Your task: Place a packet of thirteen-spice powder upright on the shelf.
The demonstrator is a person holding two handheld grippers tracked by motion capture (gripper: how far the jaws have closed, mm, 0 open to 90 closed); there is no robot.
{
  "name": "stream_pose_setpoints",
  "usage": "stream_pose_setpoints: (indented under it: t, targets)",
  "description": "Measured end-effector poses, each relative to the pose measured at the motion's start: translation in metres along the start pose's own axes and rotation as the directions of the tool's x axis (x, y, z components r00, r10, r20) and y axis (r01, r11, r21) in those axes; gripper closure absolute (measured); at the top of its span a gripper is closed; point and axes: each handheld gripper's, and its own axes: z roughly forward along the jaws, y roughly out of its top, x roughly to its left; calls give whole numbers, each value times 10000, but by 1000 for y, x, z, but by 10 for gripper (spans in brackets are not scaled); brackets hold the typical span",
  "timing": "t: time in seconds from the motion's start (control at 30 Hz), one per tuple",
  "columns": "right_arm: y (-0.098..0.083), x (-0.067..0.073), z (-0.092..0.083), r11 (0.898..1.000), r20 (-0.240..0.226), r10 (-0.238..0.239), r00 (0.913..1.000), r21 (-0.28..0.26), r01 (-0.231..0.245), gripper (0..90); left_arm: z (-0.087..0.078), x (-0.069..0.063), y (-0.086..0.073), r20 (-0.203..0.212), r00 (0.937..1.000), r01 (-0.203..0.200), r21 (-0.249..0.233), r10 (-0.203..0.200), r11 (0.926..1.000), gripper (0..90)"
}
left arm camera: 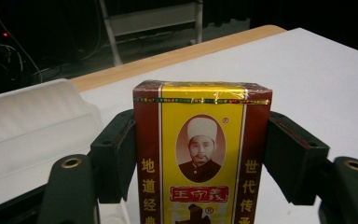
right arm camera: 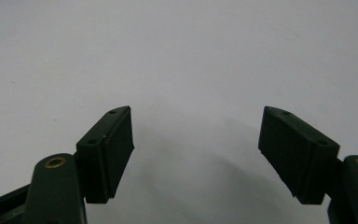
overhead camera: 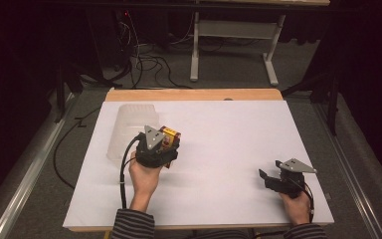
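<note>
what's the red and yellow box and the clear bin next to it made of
Box: likely printed cardboard under glossy film, going by its crisp edges and shiny top band. Bin: seemingly translucent, frosted plastic, with ribbed walls and the table showing faintly through.

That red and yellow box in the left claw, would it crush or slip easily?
The box is probably stiff card: its edges look straight under the left gripper. Its shiny wrap might be slippery. It probably weighs little.

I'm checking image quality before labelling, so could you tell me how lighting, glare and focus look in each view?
High view: dim, dark surroundings, soft detail on the white table. Left gripper view: the red and yellow box is sharp, with foil glare along its top edge. Right gripper view: even light, a soft shadow between the open jaws.
</note>
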Motion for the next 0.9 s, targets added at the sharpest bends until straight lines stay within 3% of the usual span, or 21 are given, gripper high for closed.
stream_pose_setpoints:
  t: [0.57,0.9]
  targets:
    - [0,0,0,10000,9,-8,10000,-8,8,265,-6,27,-4,-715,9962,508,18,-505,9987,328]
    - [0,0,0,10000,1,31,10000,37,-31,265,-10,42,-9,-1155,9897,838,-113,-845,9964,327]
